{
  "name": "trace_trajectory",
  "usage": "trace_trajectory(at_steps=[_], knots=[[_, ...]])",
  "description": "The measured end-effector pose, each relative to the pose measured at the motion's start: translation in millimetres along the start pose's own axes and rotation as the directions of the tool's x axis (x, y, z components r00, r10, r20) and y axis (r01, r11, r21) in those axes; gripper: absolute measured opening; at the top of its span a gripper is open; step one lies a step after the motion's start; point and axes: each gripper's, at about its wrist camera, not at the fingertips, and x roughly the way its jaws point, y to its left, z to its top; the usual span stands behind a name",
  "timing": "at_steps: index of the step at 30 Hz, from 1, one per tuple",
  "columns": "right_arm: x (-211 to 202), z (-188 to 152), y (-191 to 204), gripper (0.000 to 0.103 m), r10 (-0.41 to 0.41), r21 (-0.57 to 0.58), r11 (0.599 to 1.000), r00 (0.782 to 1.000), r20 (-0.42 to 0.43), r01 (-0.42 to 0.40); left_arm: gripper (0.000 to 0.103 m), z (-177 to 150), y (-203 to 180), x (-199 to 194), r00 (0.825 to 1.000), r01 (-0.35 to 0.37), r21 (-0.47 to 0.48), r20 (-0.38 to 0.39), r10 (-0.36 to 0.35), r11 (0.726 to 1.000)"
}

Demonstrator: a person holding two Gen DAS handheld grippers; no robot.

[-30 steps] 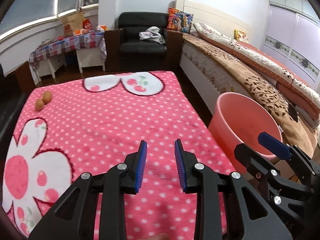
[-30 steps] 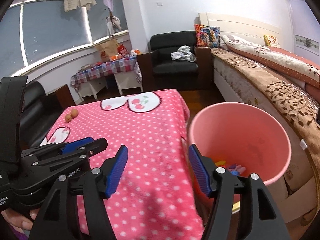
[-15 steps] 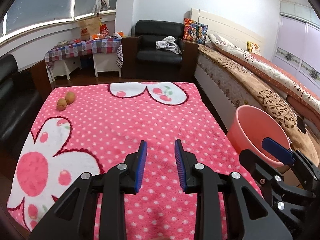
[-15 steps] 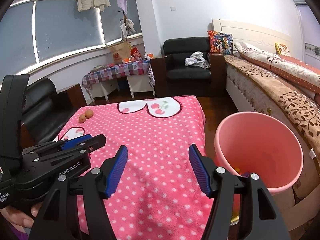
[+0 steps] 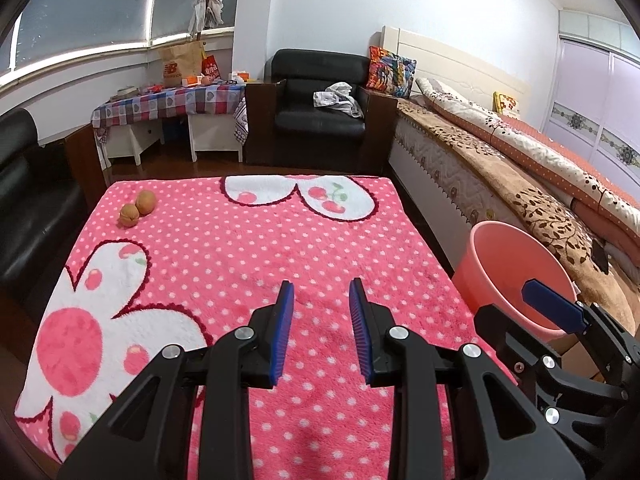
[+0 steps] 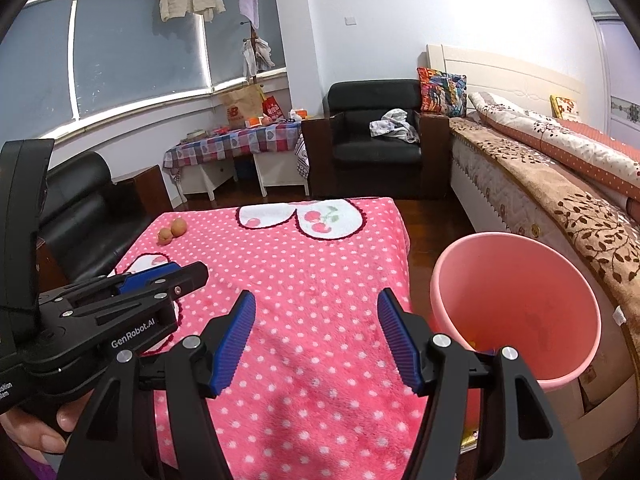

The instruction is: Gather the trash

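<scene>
My left tongs (image 5: 321,294) parted, empty, my right tongs (image 6: 316,308) wide, empty, both over pink polka-dot counter (image 5: 240,256), two orange peels (image 5: 138,208) at far left corner, pink bin (image 6: 516,308) beside right edge.

In the right wrist view, the lower inside of the round pink plastic bucket (image 6: 516,308) at four o'clock is screened by the right hand-held gripper (image 6: 316,340); only small yellow and blue scraps peek past one blue ribbed finger (image 6: 400,344), too little to identify. The left wrist view cuts the bucket (image 5: 516,276) behind that gripper's arm at four o'clock, hiding its bottom. The near end of the pink polka-dot fleece cloth on the table (image 5: 248,248) is covered at six o'clock. Two small round brownish items (image 5: 138,208) at ten o'clock are too small to name. A person's fingertips (image 6: 44,428) show at eight o'clock, the hand cut off.
</scene>
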Motion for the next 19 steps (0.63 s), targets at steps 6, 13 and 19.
trace_trajectory(at_steps=[6, 13, 19], knots=[[-1.6, 1.3, -0.5, 0.063, 0.001, -0.006, 1.0, 1.0, -0.006, -0.001, 0.029, 0.2, 0.2, -0.5, 1.0, -0.002, 0.002, 0.004, 0.002, 1.0], [-1.1, 1.1, 0.0, 0.063, -0.001, -0.007, 1.0, 1.0, -0.011, 0.001, 0.029, -0.2, 1.3, -0.6, 1.0, -0.003, 0.0, 0.002, 0.003, 1.0], [0.9, 1.3, -1.1, 0.063, -0.004, -0.005, 1.0, 1.0, -0.009, 0.004, 0.029, -0.1, 2.4, -0.6, 1.0, 0.001, -0.001, 0.003, -0.001, 1.0]])
